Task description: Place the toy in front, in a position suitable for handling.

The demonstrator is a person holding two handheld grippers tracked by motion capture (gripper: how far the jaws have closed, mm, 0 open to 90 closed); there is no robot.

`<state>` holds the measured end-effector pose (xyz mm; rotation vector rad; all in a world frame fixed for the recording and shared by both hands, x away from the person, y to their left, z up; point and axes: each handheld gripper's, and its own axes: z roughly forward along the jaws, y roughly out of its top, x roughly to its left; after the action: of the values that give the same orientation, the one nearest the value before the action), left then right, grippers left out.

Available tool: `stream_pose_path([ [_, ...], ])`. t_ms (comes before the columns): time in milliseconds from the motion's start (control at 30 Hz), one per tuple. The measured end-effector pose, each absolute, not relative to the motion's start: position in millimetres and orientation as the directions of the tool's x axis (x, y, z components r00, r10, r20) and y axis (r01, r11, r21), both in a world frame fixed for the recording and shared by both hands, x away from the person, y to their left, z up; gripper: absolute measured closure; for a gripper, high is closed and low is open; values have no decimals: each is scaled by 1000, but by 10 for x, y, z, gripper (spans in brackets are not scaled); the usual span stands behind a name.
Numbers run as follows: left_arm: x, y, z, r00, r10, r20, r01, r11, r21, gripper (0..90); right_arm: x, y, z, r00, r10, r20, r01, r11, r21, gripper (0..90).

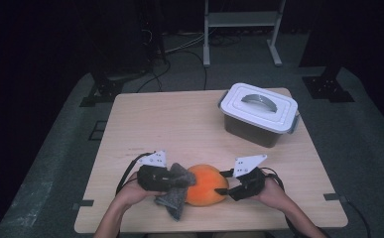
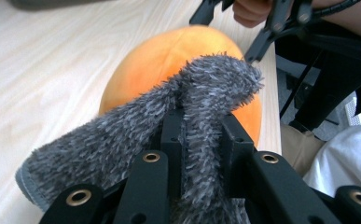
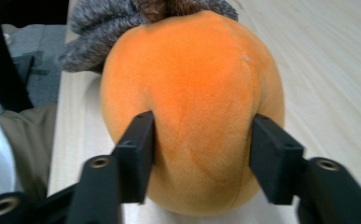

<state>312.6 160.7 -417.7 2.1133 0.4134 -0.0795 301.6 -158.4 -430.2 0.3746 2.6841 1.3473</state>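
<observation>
On the tabletop (image 1: 145, 124), the right claw (image 3: 199, 154) grips an orange plush fruit (image 1: 205, 184) while the left claw (image 2: 201, 140), clamped on a grey cloth (image 2: 122, 140), wipes it; next, likely another stroke across.

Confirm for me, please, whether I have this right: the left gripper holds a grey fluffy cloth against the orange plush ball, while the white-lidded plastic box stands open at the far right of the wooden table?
Not quite: the white-lidded plastic box is closed, its lid seated flat, as the high view shows. The rest stands: the left gripper holds the grey fluffy cloth against the orange plush ball on the wooden table.
</observation>
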Motion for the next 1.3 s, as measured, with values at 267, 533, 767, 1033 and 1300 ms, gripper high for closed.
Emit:
stream_pose_path([
  [267,3116,1631,-4184,939,267,-216,327,-503,800,749,3146,-1598,-4274,-953,279,117,256,538,803,222],
  [533,3204,1529,-4091,944,261,-200,311,-509,803,749,3115,-1496,-4287,-956,283,76,228,556,799,403],
  [767,3301,1354,-3915,955,233,-181,277,-500,820,748,3068,-1508,-4191,-955,295,-14,161,558,814,460],
  [1033,3246,1445,-4089,946,247,-209,311,-521,795,742,3015,-1640,-4280,-963,267,-23,144,590,794,465],
  [1300,3209,1547,-4115,940,270,-207,326,-537,778,743,2954,-1570,-4261,-966,255,-50,117,599,792,440],
])
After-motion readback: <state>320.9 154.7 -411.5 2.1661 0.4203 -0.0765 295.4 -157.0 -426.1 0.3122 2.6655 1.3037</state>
